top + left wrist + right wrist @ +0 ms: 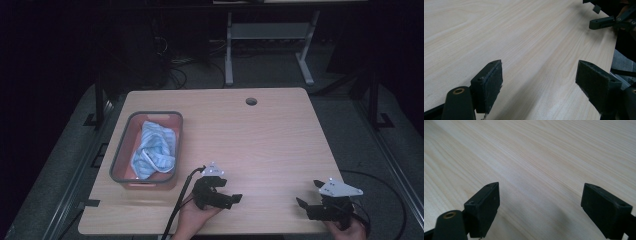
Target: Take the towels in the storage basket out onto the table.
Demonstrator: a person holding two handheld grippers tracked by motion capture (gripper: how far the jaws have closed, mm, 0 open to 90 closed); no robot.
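Pale wooden table (270, 130), left gripper (231, 197) and right gripper (306, 206) low near its front edge, jaws wide open, empty.

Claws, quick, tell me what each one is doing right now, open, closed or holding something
Left claw: open, nothing between its jaws, just bare table.
Right claw: open, holding nothing, over bare table too.

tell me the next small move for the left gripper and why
Probably swing the left gripper up-left toward the striped blue-and-white cloth in the grey-rimmed red plastic basket: both its jaws and the right gripper's stand open over bare wooden table, holding nothing.
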